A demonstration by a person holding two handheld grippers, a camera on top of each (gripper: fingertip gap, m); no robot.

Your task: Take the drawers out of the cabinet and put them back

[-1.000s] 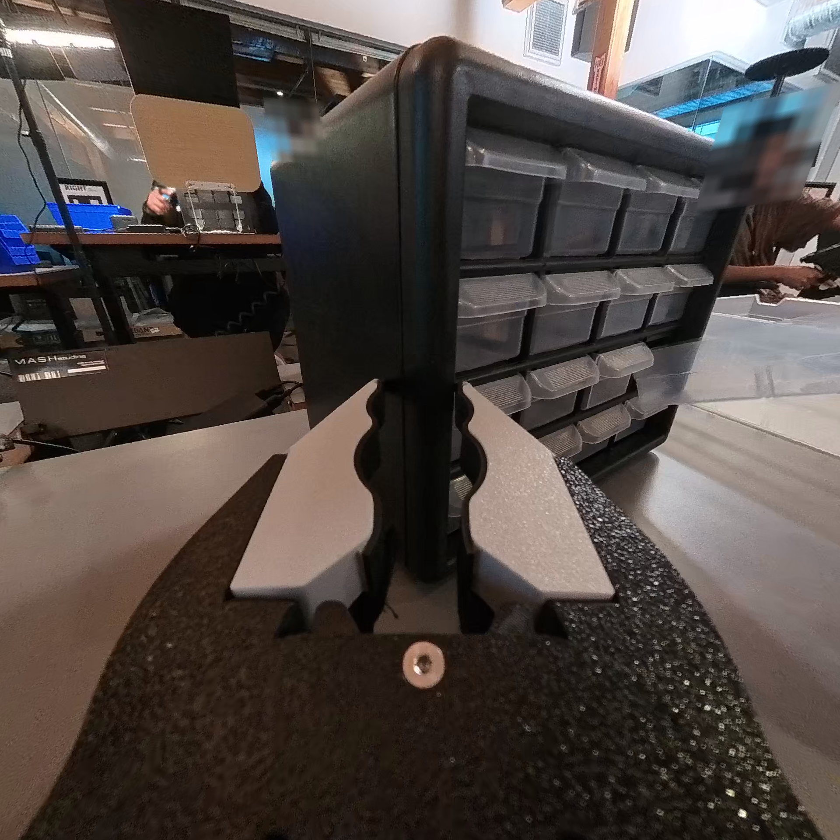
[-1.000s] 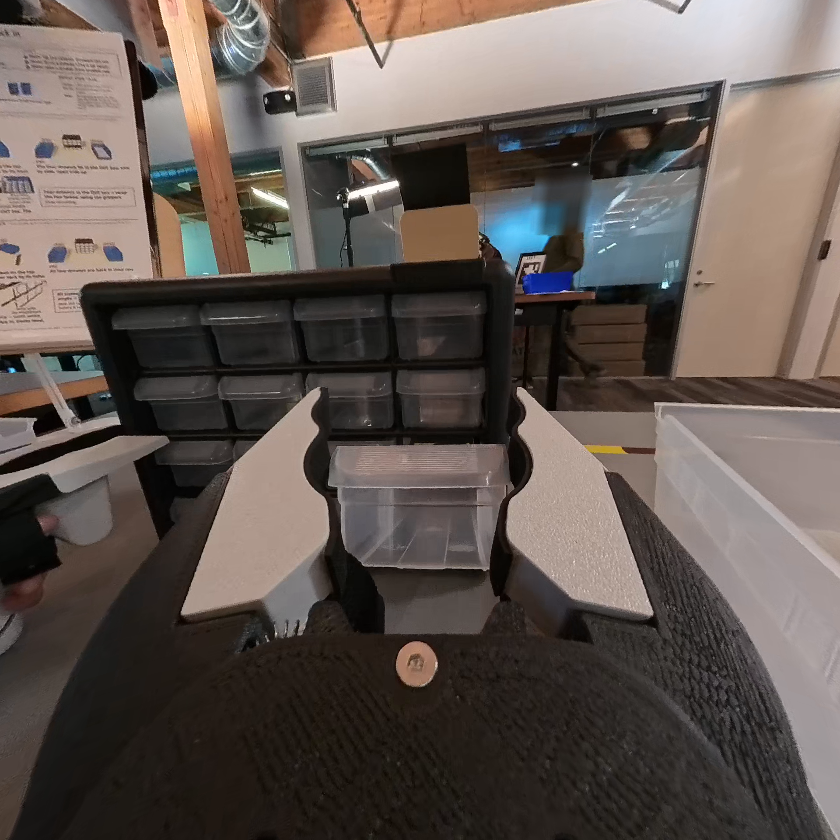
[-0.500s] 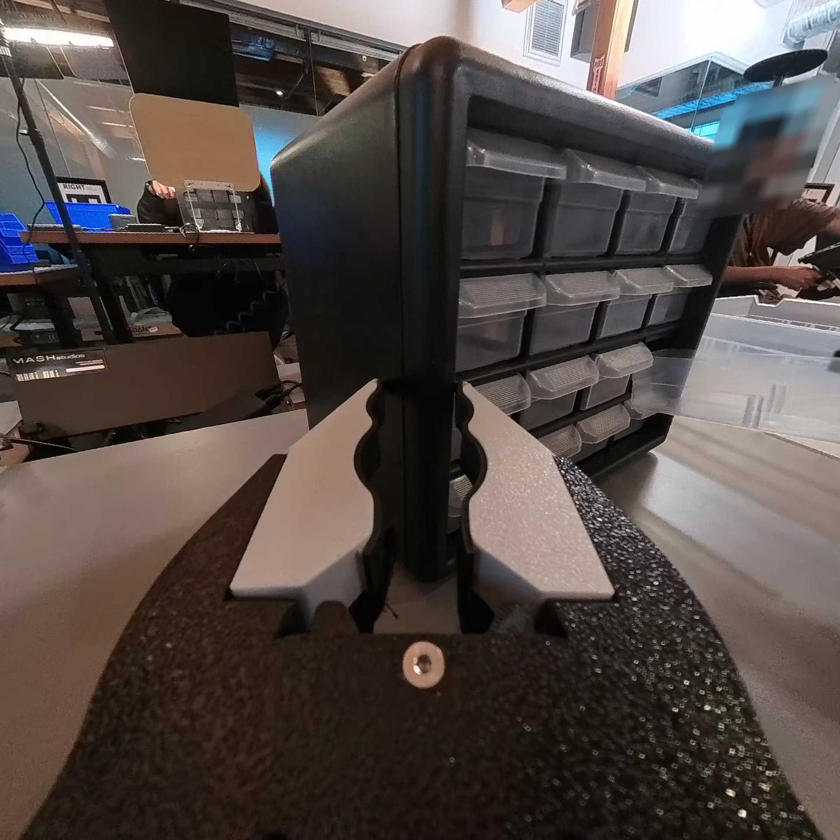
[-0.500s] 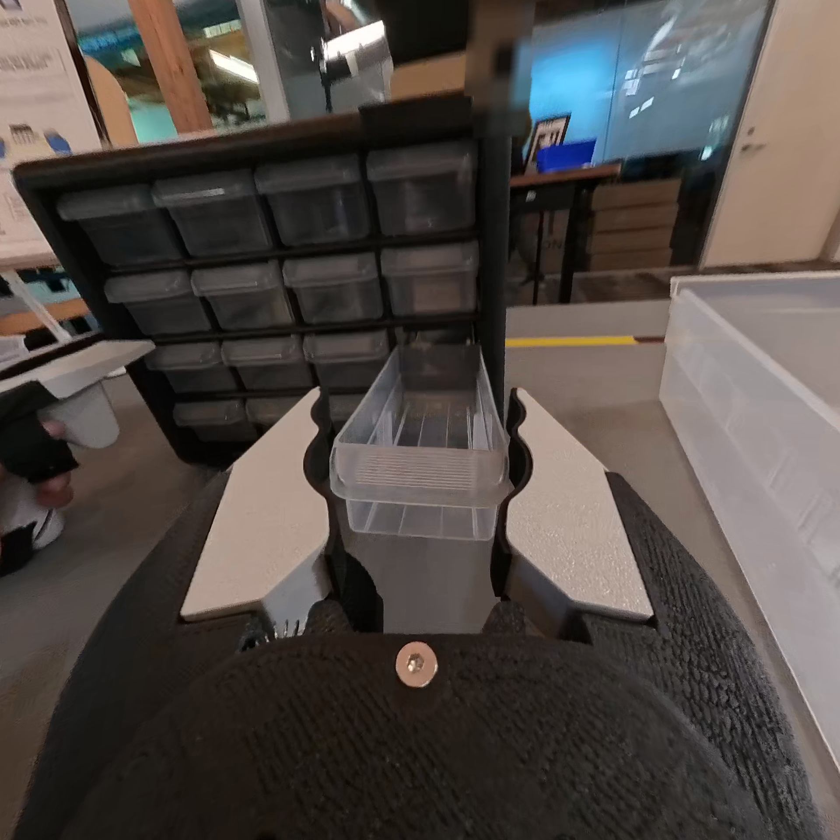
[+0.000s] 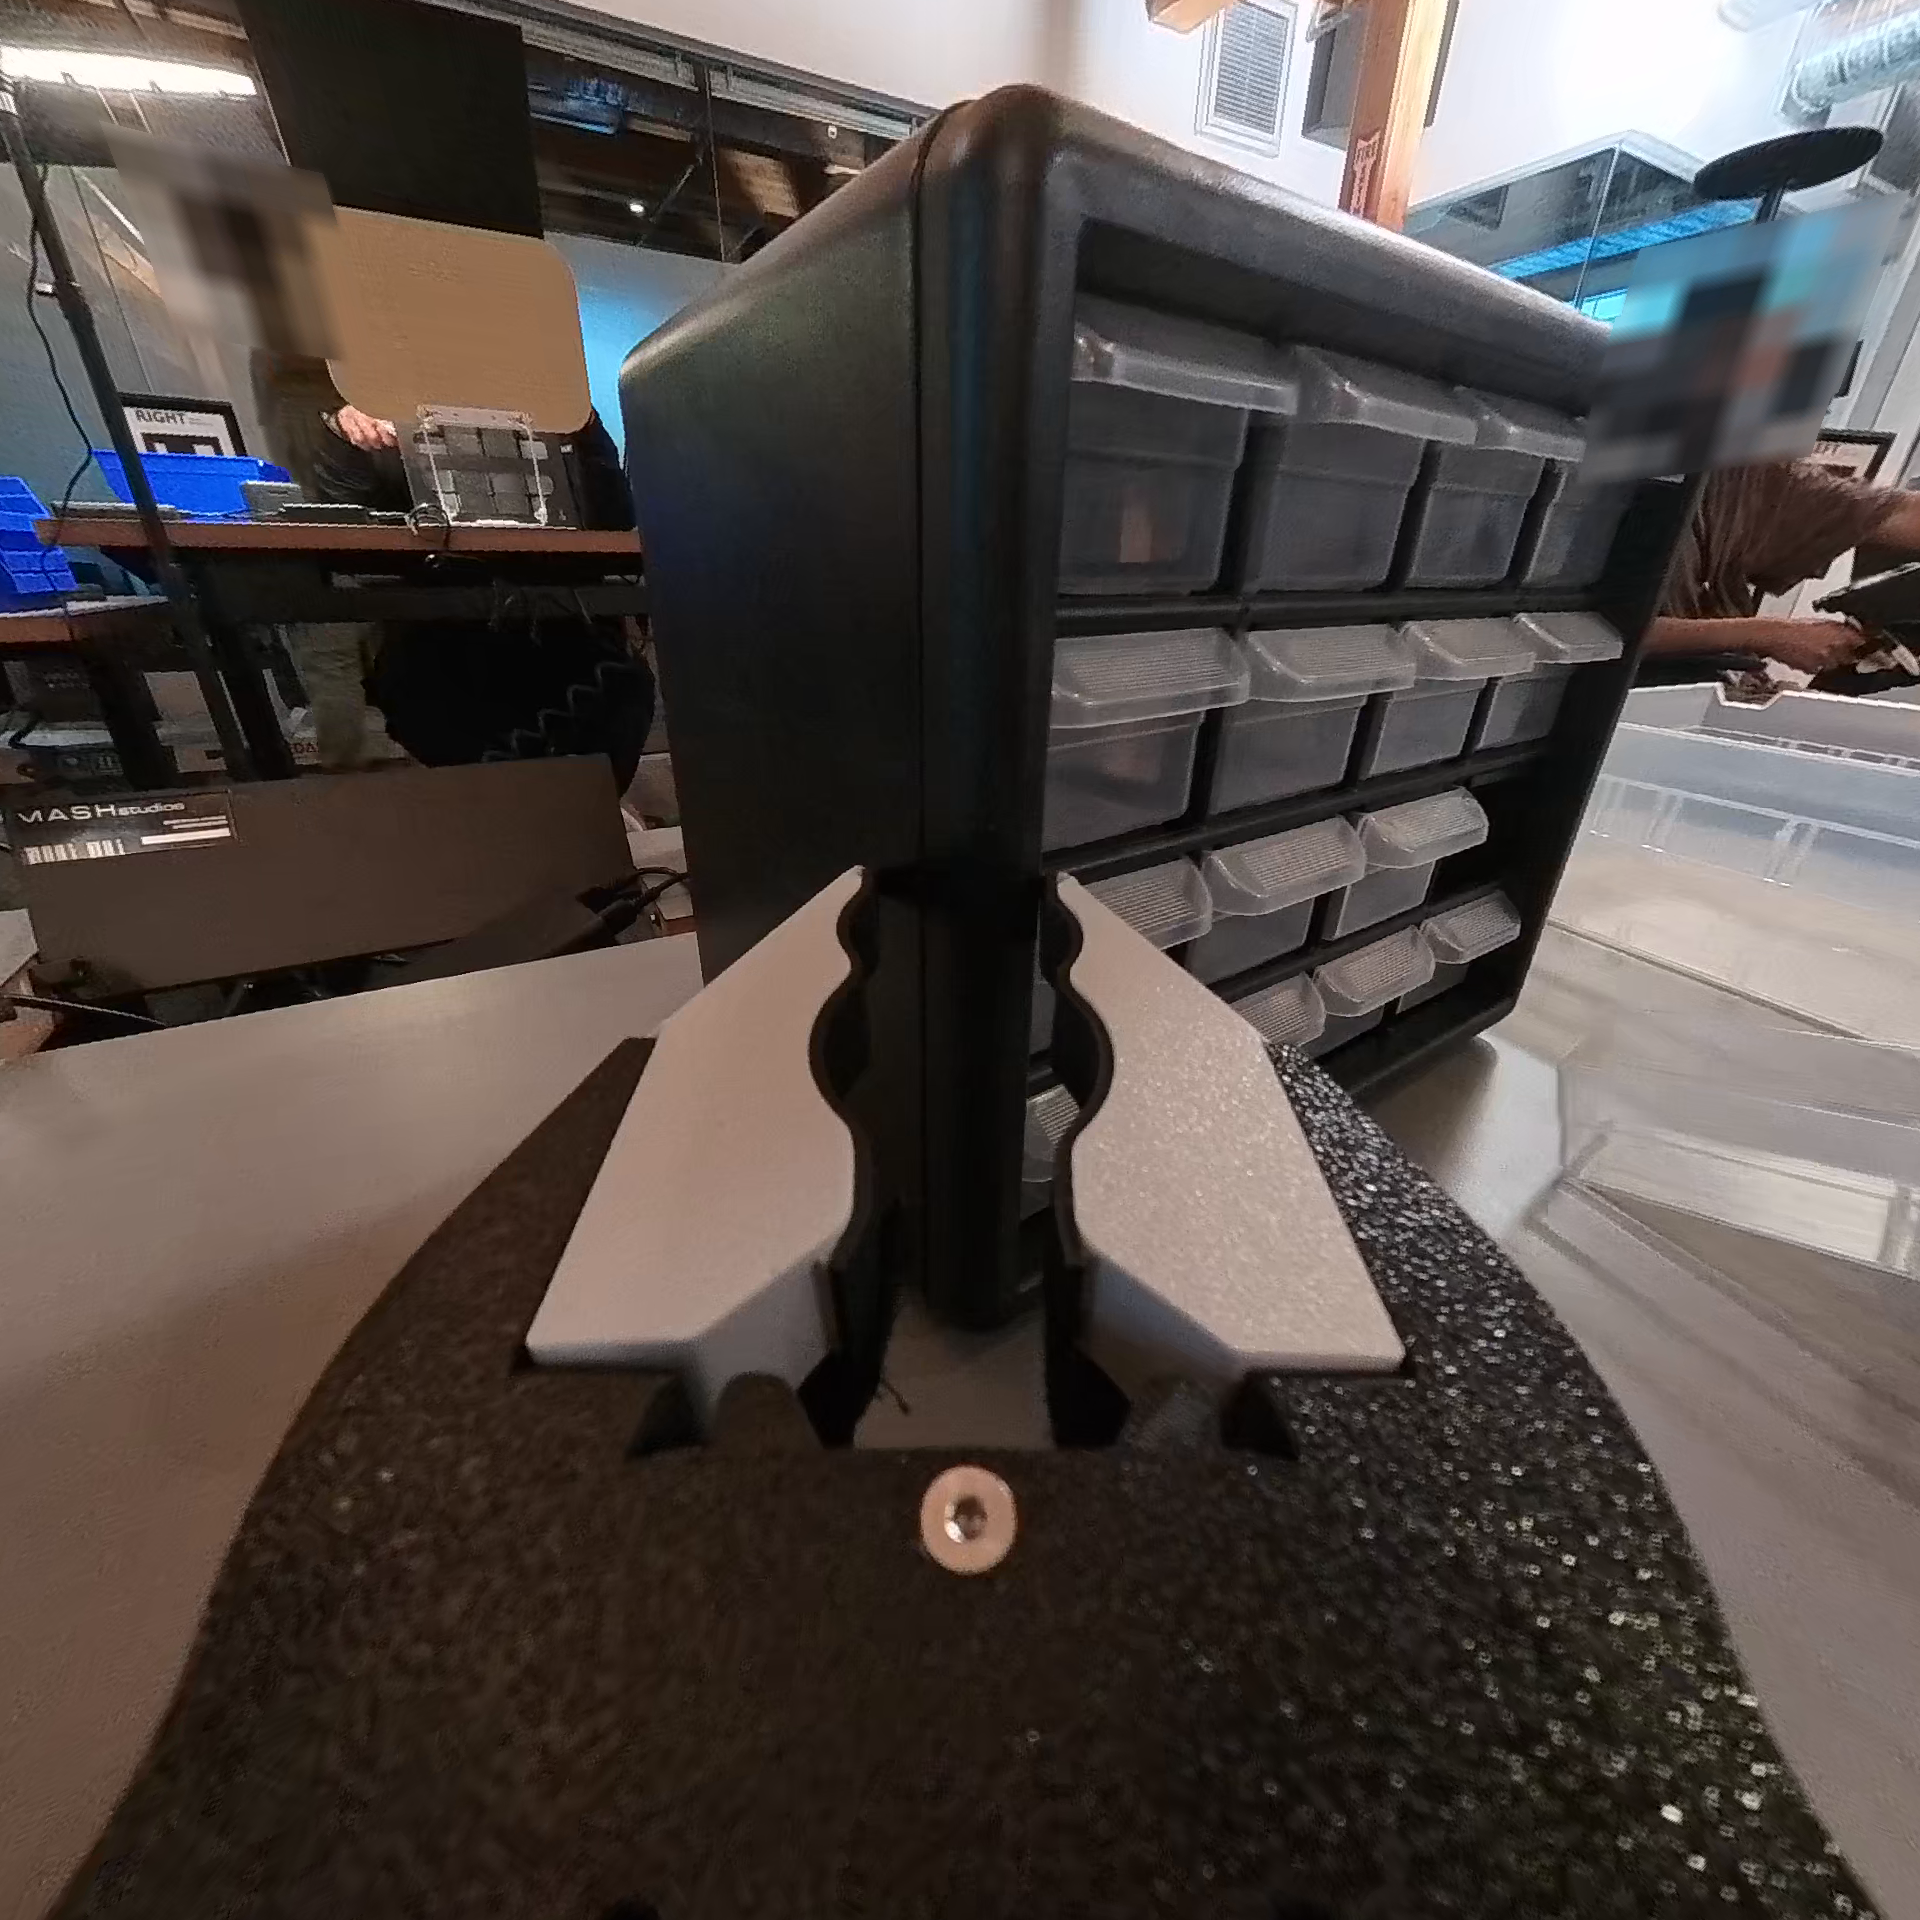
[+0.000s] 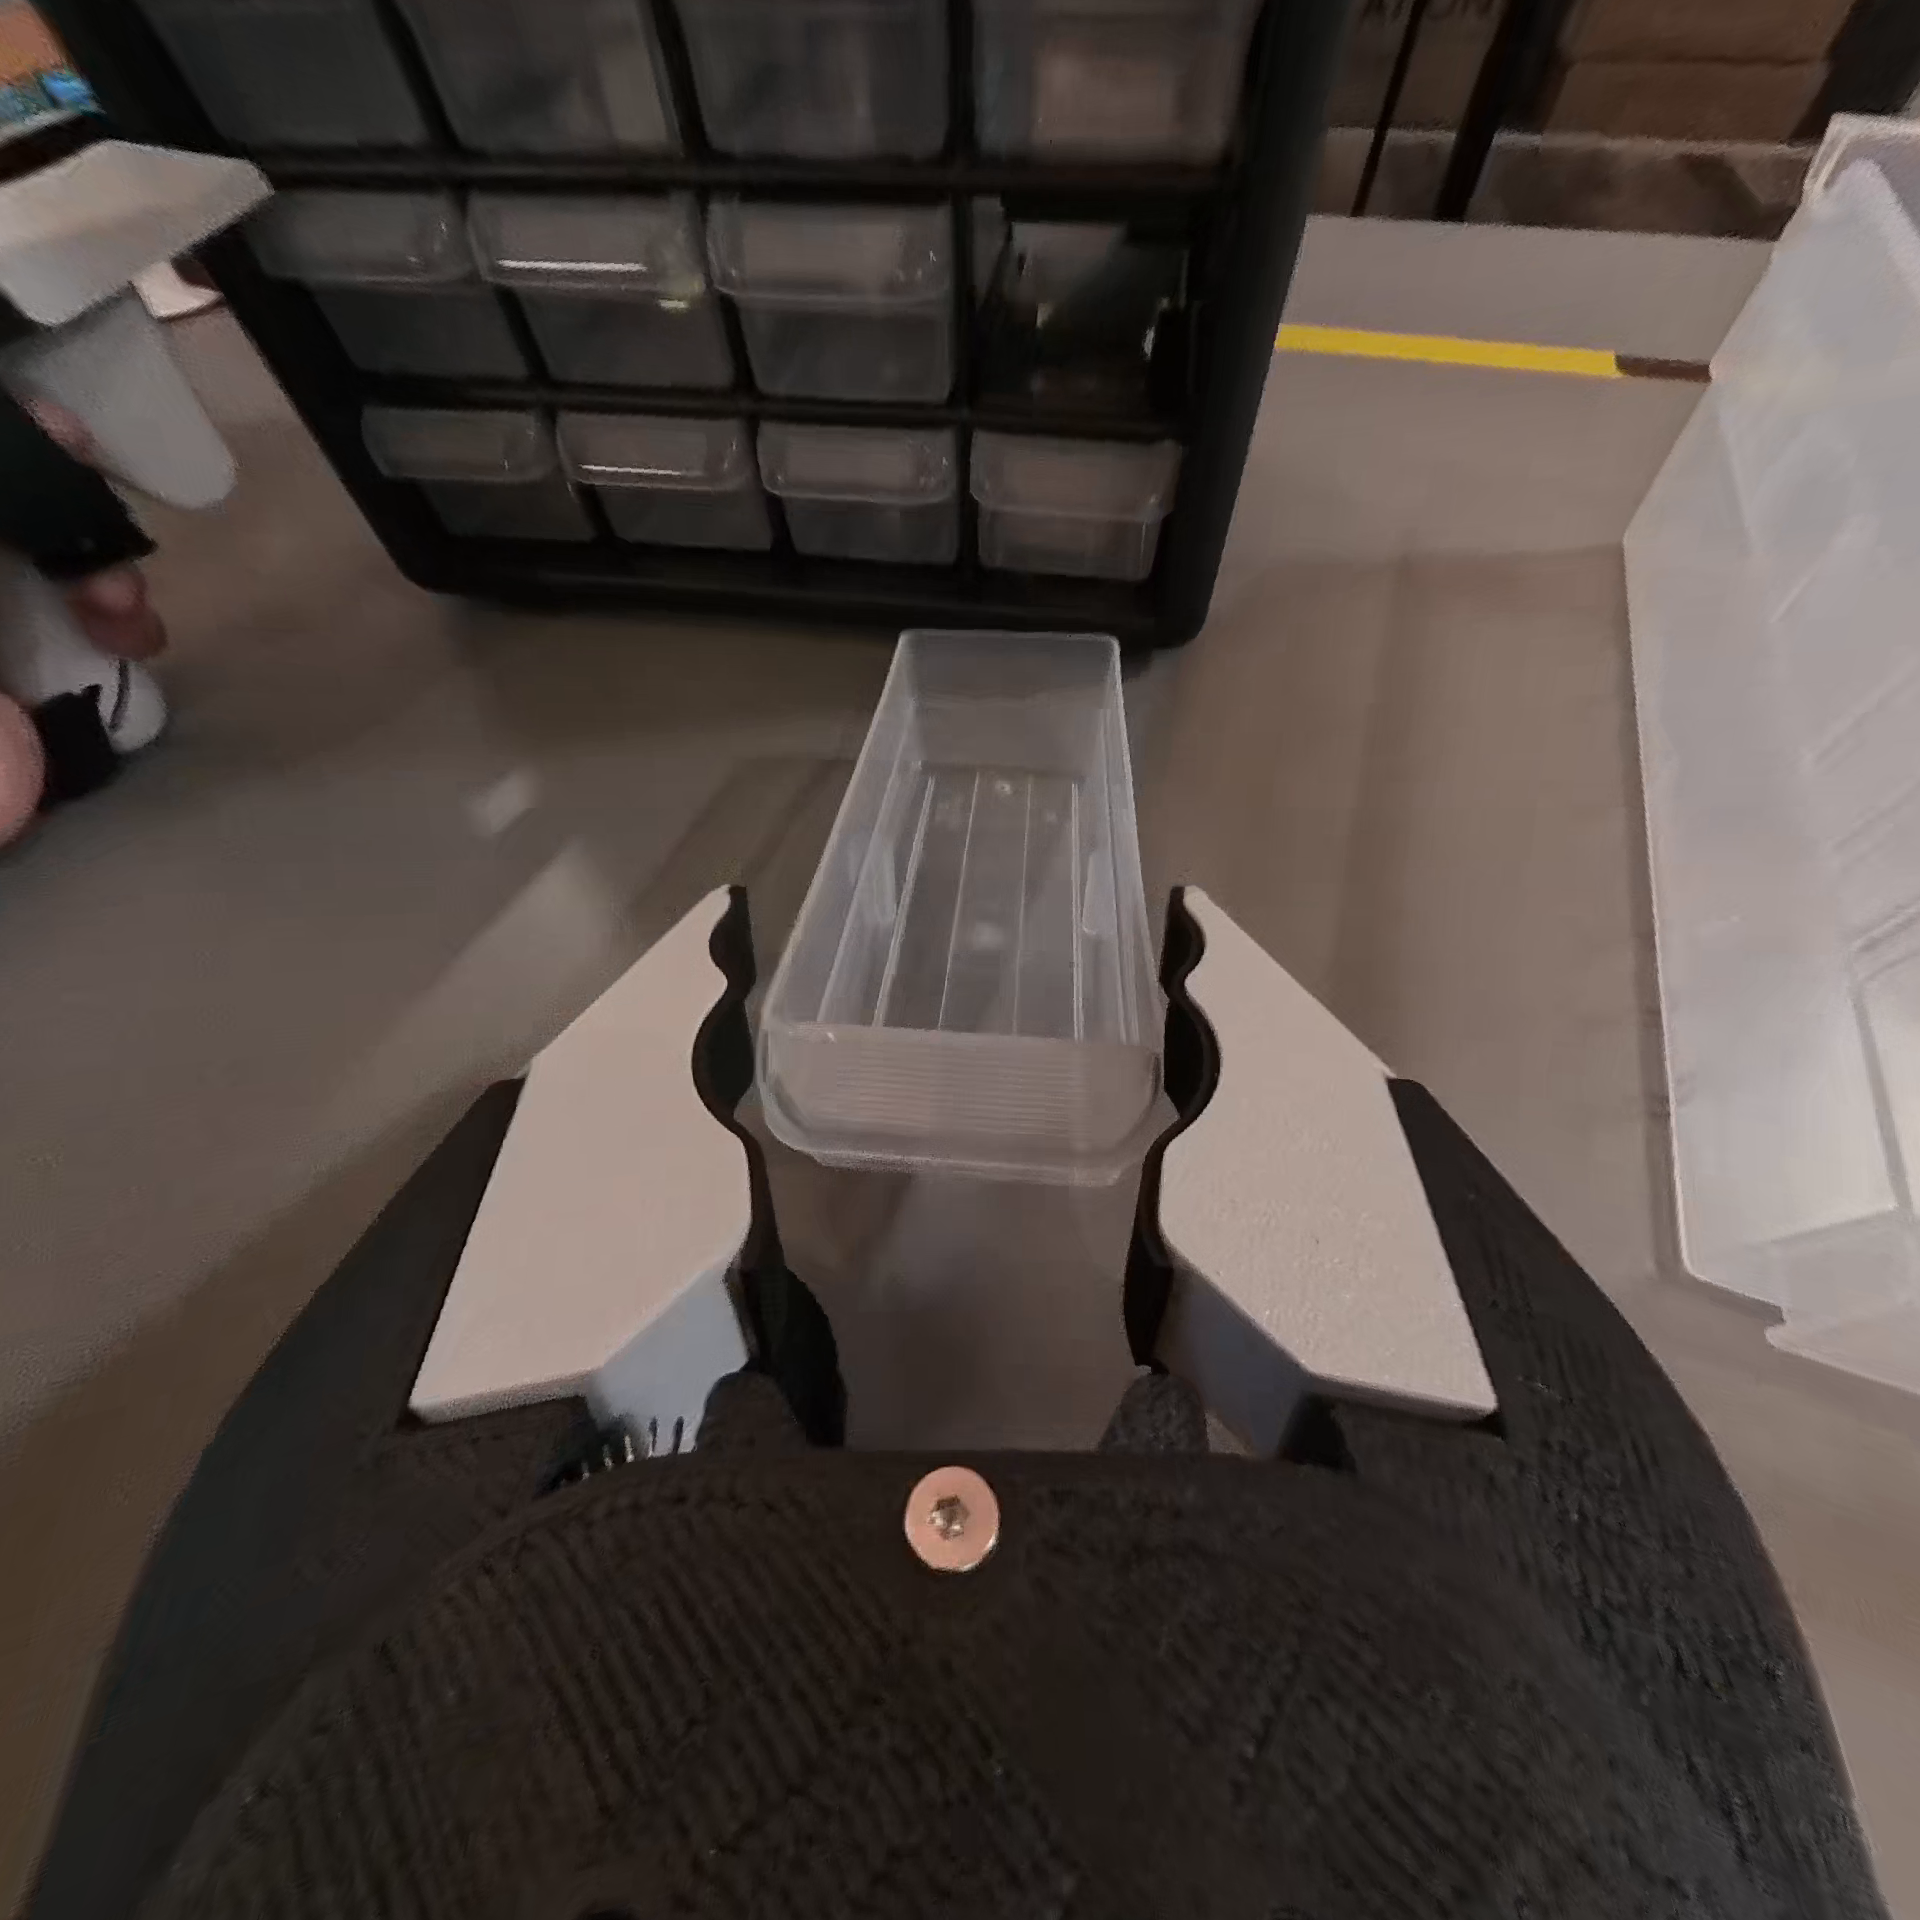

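drawer (image 6: 961,935), clear and empty, sits clamped in the right claw (image 6: 961,1023), low over the surface (image 6: 364,883) ahead of its vacant slot (image 6: 1081,312). left claw (image 5: 951,1060) clenches the cabinet (image 5: 790,582) corner. remaining drawers appear seated; reinsertion remains.

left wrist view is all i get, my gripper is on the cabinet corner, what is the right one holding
observer: the right gripper is shut on a clear drawer, gripping it by the sides at the handle end.
operator: anything inside it
observer: no, the drawer is empty; only the ribs of its floor show.
operator: where did it come from
observer: the rightmost slot in the second row from the bottom of the cabinet is open, with no drawer in it.
operator: is the drawer clear of the cabinet
observer: yes, its far end is just in front of the cabinet's base, fully outside.
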